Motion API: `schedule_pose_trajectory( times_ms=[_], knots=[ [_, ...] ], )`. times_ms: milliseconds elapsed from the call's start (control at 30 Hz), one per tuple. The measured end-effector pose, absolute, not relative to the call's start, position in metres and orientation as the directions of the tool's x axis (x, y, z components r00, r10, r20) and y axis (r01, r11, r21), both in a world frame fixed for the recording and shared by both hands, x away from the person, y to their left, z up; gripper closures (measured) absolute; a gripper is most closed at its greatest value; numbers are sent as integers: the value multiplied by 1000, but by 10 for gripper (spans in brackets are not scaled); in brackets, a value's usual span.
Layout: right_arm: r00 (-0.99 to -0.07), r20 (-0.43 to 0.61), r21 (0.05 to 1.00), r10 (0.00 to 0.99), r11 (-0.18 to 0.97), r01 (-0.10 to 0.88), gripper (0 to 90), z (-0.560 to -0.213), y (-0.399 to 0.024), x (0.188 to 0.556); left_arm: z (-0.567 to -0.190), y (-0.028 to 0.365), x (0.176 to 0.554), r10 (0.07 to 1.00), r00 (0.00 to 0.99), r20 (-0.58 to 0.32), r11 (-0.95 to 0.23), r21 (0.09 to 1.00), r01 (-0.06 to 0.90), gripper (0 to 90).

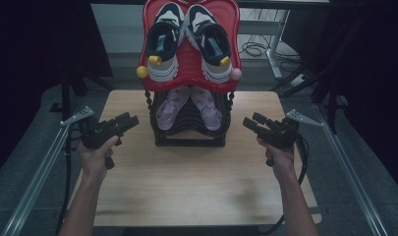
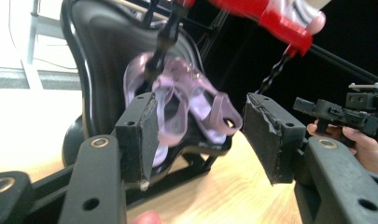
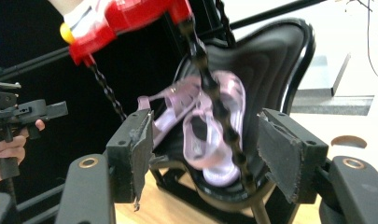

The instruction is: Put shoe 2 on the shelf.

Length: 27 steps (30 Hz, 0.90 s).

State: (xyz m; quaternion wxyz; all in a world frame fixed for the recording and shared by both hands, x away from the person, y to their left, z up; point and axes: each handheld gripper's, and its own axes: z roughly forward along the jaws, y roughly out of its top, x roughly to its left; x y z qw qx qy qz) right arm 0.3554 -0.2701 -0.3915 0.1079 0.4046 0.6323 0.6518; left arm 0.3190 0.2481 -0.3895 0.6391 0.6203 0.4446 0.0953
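Dark curtains close the room on both sides of the high view, and a wooden table (image 1: pixel 196 182) fills the lower middle of the frame. At the left of that view your left gripper (image 1: pixel 130 121) is held by your left hand (image 1: pixel 96 155), and it points toward the centre. Its jaws stand spread apart with nothing between them; the left gripper view shows the same, with the purple sandals (image 2: pixel 186 102) behind the gap. In the centre of the high view stands a two-level shoe rack (image 1: pixel 189 137). Its red upper shelf (image 1: pixel 189 59) carries a pair of white and black sneakers (image 1: pixel 189 39), and its black lower shelf (image 1: pixel 186 120) carries the purple sandals, which lie side by side. Neither gripper touches the rack. At the right of the high view your right gripper (image 1: pixel 253 123) is in your right hand (image 1: pixel 280 157), also pointing to the centre. Its jaws are spread too and hold nothing, as the right gripper view confirms.
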Motion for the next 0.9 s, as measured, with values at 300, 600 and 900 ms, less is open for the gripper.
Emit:
schedule_pose_trajectory(
  times_ms=[300,600,900],
  knots=[
    [-635,394,902,665,-146,407,369,-439,-270,340,-436,246,304,679,562,-471,177,849,497,446],
    [-614,378,886,693,-78,458,370,-481,-265,328,-469,244,295,702,536,-470,129,823,553,448],
    [-613,363,891,701,-70,448,362,-483,-266,324,-474,238,293,705,544,-456,103,824,558,447]
  ],
)
